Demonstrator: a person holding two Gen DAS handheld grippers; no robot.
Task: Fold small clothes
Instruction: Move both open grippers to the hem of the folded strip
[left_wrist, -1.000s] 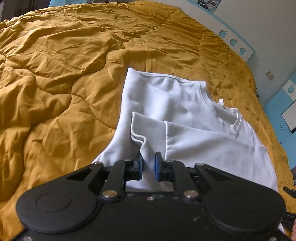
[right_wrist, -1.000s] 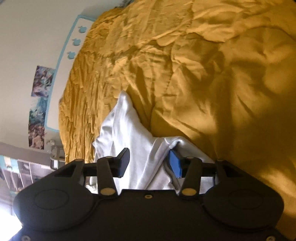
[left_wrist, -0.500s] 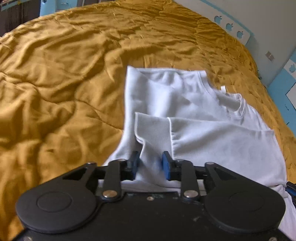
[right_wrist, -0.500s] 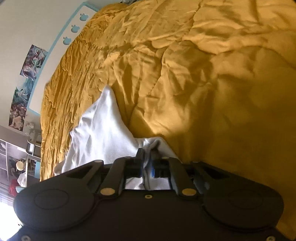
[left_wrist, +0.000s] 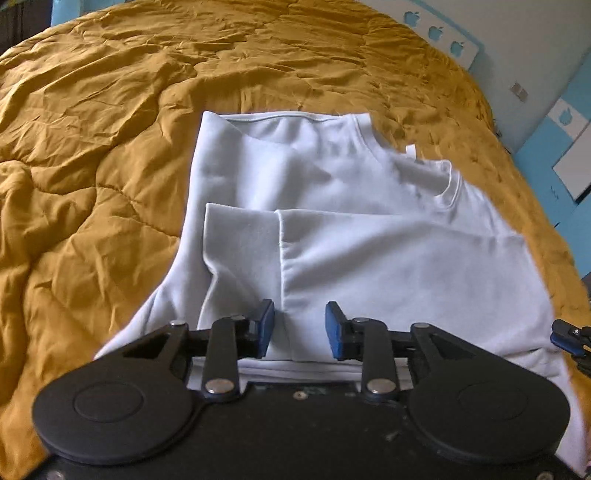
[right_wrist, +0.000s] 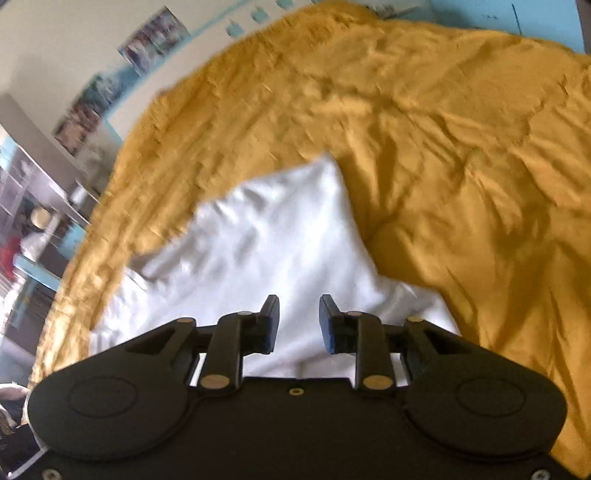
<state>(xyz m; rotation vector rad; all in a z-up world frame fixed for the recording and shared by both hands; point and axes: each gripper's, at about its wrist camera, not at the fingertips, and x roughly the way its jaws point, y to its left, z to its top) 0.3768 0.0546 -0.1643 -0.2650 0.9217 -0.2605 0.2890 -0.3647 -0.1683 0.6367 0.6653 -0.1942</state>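
White shirt (left_wrist: 332, 192) was seen part-folded on mustard bed (left_wrist: 92, 147), sleeve at 9 o'clock tucked in; further folds judged outstanding. Left tool (left_wrist: 300, 328) and right tool (right_wrist: 297, 323) were parted, nothing gripped.

Two wrist cameras, both low over the same bed, looking forward past their own fingers.

The left wrist view sits close behind the left gripper (left_wrist: 299, 328), tilted down across the white shirt (left_wrist: 332, 192) toward the far edge of the mustard quilt (left_wrist: 92, 147) and the wall. The right wrist view rides behind the right gripper (right_wrist: 297, 325), equally near, slightly blurred, facing over a corner of that shirt (right_wrist: 266, 236). They share shirt and quilt (right_wrist: 461, 166); the right gripper's tip (left_wrist: 569, 338) pokes into the left view's right edge.
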